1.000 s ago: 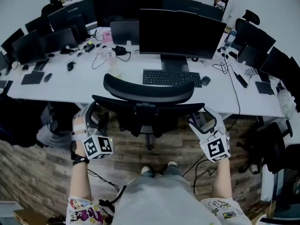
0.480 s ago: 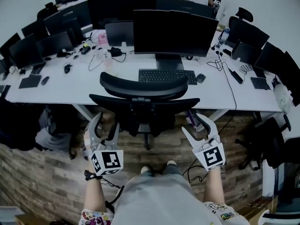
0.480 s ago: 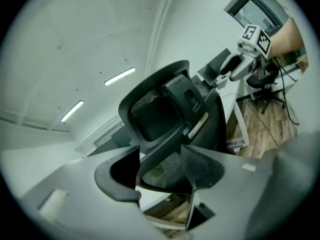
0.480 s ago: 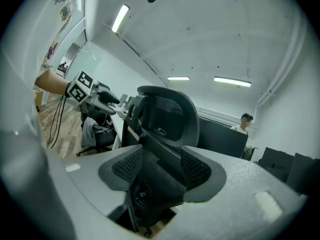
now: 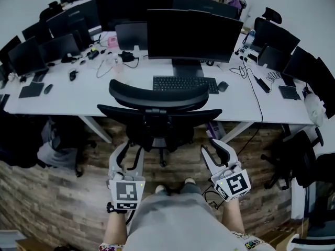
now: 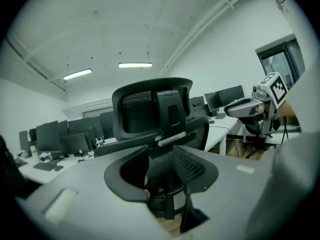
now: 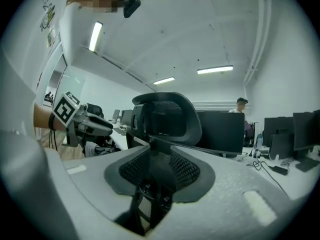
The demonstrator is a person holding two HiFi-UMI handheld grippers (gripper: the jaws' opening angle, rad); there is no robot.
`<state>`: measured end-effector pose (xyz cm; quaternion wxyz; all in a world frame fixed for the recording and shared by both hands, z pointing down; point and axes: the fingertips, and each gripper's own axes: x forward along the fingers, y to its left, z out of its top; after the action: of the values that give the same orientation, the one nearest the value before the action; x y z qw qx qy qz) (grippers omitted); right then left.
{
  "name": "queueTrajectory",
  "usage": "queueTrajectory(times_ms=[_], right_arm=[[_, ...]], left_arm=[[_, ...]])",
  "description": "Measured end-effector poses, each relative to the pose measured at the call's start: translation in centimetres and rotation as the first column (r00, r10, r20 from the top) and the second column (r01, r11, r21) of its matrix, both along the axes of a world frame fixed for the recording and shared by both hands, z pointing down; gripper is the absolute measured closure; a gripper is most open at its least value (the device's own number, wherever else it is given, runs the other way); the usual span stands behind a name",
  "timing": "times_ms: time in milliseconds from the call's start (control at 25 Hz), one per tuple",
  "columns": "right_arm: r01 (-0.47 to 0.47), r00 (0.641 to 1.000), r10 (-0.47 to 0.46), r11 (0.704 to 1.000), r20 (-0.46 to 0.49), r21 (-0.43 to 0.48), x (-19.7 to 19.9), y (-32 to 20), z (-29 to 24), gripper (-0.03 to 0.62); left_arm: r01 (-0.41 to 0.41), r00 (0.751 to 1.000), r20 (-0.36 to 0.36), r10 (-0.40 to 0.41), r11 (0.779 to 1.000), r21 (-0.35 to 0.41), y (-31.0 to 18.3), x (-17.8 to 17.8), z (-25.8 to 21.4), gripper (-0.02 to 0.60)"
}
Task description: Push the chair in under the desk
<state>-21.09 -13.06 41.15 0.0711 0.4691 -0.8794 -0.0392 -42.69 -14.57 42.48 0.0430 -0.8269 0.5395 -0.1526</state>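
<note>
The black office chair point(image 5: 157, 102) stands close against the white desk point(image 5: 63, 97), its seat under the desk edge and its headrest and back bar facing me. Both grippers hang clear of it, above the wood floor. My left gripper point(image 5: 129, 156) is below the left end of the back bar, my right gripper point(image 5: 216, 150) below the right end. The jaws of both are closing with nothing between them. The left gripper view looks up at the chair back point(image 6: 152, 114) past my left gripper point(image 6: 160, 170). The right gripper view shows the chair point(image 7: 165, 116) beyond my right gripper point(image 7: 155, 171).
A large monitor point(image 5: 196, 35), keyboard point(image 5: 180, 83) and mouse point(image 5: 223, 86) sit on the desk behind the chair. Cables trail over the desk's right part. Dark bags point(image 5: 26, 140) lie under the desk at left; other chairs point(image 5: 296, 161) stand at right. My feet point(image 5: 175, 184) are just behind the chair.
Both grippers have left the ends of the chair's back bar and drawn back toward me. Their jaws have narrowed.
</note>
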Motion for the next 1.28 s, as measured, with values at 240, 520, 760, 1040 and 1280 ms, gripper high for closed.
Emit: queueTrajectory(times_ms=[240,520,760,1040,1280], right_arm=[[-0.003,0.997,0.006,0.999,0.075,-0.047,-0.5,0.9,1.1,0.525],[-0.003,0.995,0.012,0.997,0.104,-0.081,-1.0,1.3,2.1,0.592],[-0.013,0.993,0.024,0.996,0.116,-0.093,-1.0,1.1,2.4,0.593],[-0.046,0.990,0.058,0.994,0.128,-0.096,-0.6,0.7,2.6,0.594],[-0.041,0.990,0.054,0.994,0.130,-0.106,-0.8,0.5,2.8,0.594]], left_arm=[[0.001,0.996,-0.092,-0.007,0.998,-0.065,1.4,0.6,1.4,0.474],[-0.018,0.994,-0.105,0.007,0.995,-0.101,2.2,1.2,2.5,0.528],[-0.031,0.993,-0.118,0.018,0.994,-0.105,1.9,1.4,2.5,0.571],[-0.037,0.990,-0.140,0.020,0.993,-0.115,1.6,1.2,2.5,0.571],[-0.031,0.988,-0.156,0.013,0.993,-0.117,1.6,0.8,2.5,0.572]])
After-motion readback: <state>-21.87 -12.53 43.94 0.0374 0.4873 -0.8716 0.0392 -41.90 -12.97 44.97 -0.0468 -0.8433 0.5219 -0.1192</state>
